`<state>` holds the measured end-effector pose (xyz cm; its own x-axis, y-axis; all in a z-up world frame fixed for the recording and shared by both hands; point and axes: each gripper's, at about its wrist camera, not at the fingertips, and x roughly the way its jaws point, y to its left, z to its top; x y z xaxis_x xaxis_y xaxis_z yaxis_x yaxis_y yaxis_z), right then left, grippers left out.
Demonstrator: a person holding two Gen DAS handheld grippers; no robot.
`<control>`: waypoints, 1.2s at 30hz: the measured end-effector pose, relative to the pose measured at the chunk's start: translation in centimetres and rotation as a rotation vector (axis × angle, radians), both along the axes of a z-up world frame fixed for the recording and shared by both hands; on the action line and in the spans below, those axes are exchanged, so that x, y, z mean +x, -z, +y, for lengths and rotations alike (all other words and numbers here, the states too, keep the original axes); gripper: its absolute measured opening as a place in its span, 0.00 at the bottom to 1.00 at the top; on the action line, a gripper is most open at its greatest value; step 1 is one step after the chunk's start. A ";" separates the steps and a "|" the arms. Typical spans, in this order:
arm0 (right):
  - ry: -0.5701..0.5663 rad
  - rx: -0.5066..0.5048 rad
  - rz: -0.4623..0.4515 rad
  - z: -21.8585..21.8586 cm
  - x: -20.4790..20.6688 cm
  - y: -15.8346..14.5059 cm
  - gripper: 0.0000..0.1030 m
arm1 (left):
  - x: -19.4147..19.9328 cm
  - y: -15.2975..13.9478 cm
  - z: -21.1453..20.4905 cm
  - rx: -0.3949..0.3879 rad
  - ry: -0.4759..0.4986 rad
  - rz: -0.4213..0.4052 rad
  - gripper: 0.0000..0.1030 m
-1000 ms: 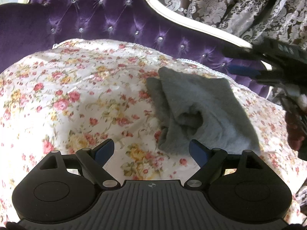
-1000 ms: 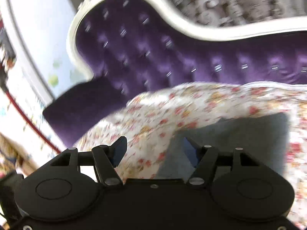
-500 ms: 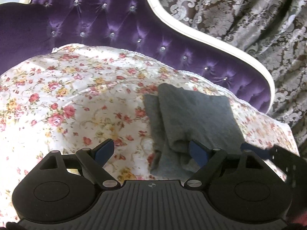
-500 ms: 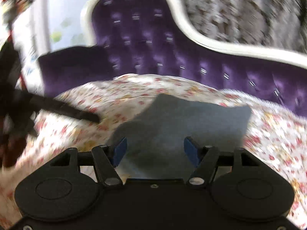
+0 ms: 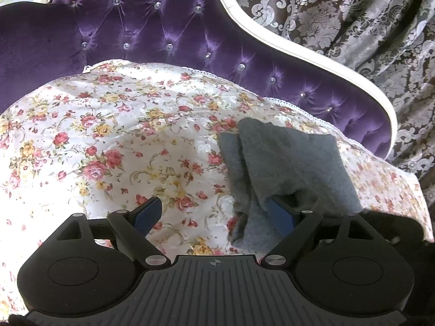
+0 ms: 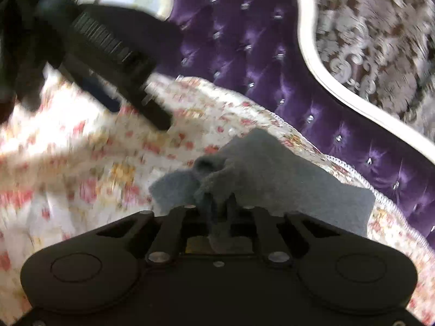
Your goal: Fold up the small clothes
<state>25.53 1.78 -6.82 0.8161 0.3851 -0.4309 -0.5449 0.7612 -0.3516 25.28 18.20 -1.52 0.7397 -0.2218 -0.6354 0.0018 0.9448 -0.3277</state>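
A small grey cloth (image 5: 288,163), folded over itself, lies on the floral cover (image 5: 114,141) of a purple sofa, right of centre in the left wrist view. My left gripper (image 5: 214,214) is open just in front of it, its right finger touching the cloth's near edge. In the right wrist view, which is blurred, my right gripper (image 6: 218,203) is shut on the near bunched edge of the grey cloth (image 6: 285,182). The left gripper (image 6: 108,54) shows as a dark shape at the upper left there.
The tufted purple sofa back (image 5: 168,30) with a white trim (image 5: 312,57) rises behind the cover. A patterned curtain (image 5: 353,11) hangs at the right. The cover's lace edge (image 5: 320,122) runs close behind the cloth.
My right gripper swung round to the near side of the cloth and closed on its edge. My left gripper drew back slightly and stays open.
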 end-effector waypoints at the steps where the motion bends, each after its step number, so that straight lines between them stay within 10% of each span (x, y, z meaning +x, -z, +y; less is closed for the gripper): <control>1: 0.009 0.059 0.004 -0.5 0.0 -0.8 0.13 | 0.0 -0.1 0.1 0.001 0.001 -0.004 0.83; 7: -0.033 0.326 0.083 -1.4 0.0 -3.3 0.13 | 0.1 -1.2 0.5 0.000 -0.030 -0.047 0.83; 13: -0.022 0.241 0.195 0.6 1.5 1.8 0.27 | 1.3 -1.9 -2.0 0.054 0.040 -0.071 0.83; 16: -0.055 0.289 0.183 -0.9 0.1 1.4 0.52 | 2.1 -2.3 -4.3 0.090 0.092 -0.103 0.83; 27: 0.020 0.363 0.206 -9.0 -1.7 -0.4 0.59 | 5.3 3.4 -8.8 0.214 0.125 -0.077 0.83; 31: 0.105 0.390 0.191 -11.8 -0.6 -0.8 0.60 | 5.3 6.5 -5.8 0.061 0.081 -0.052 0.87; 36: 0.173 0.502 0.151 -13.6 2.4 -2.2 0.63 | 5.2 6.4 -6.7 0.112 0.089 -0.053 0.89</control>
